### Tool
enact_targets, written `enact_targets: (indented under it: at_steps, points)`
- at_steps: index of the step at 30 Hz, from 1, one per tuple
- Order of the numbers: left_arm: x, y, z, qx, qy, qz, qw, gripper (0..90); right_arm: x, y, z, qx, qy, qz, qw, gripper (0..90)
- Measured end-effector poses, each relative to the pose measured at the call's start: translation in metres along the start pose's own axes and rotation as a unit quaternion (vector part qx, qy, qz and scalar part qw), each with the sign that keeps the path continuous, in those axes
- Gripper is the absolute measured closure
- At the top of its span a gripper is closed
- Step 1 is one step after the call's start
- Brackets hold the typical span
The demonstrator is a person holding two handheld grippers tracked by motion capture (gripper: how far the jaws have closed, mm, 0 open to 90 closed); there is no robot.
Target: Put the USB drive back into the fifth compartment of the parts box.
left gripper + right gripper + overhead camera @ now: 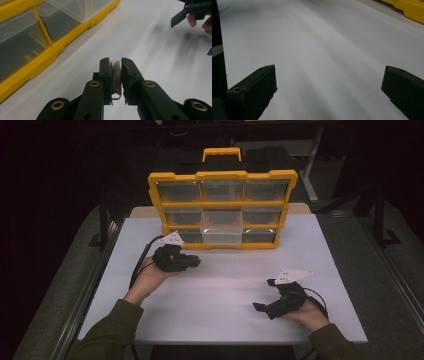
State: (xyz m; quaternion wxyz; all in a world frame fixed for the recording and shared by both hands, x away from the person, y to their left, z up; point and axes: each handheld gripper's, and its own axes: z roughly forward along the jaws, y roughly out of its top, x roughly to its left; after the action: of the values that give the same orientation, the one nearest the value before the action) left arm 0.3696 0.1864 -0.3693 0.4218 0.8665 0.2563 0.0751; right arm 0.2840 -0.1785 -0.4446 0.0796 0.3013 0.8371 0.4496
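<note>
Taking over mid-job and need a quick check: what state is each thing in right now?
Left gripper: shut on a small white piece, above the table.
Right gripper: open, nothing between the jaws, low over the table.
Organiser: upright at the back of the table.
Middle bottom drawer: pulled partly out; looks empty.
Other drawers: pushed in.

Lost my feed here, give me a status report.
Left gripper shut on small white piece. Right gripper open, empty, over table. Yellow organizer upright, one drawer pulled out. Path clear.
</note>
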Motion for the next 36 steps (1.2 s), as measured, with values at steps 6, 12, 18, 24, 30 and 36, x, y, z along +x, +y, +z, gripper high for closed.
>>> enact_targets:
  at_steps: [6,12,18,24,30,36]
  points:
    - [0.002,0.011,-0.010,-0.010,0.001,0.003,0.9999,79.4,0.000,0.000,0.000,-0.001,0.000,0.001,1.0000,0.0]
    - [0.005,0.026,-0.023,-0.025,0.004,0.008,0.9997,79.4,0.000,0.000,0.000,-0.001,0.000,0.001,1.0000,0.0]
    - [0.009,0.035,-0.033,-0.040,0.004,0.005,0.9992,79.4,0.000,0.000,-0.001,-0.002,0.000,0.001,1.0000,0.0]
    - [0.012,0.045,-0.041,-0.050,0.002,0.007,0.9987,79.4,0.000,0.000,-0.001,-0.004,0.000,0.000,1.0000,0.0]
    - [0.014,0.059,-0.051,-0.057,0.004,0.013,0.9983,79.4,0.000,0.000,-0.001,-0.003,0.000,0.002,1.0000,0.0]
    - [0.016,0.068,-0.056,-0.061,0.002,0.016,0.9980,79.4,0.000,0.000,-0.001,-0.004,0.000,0.002,1.0000,0.0]
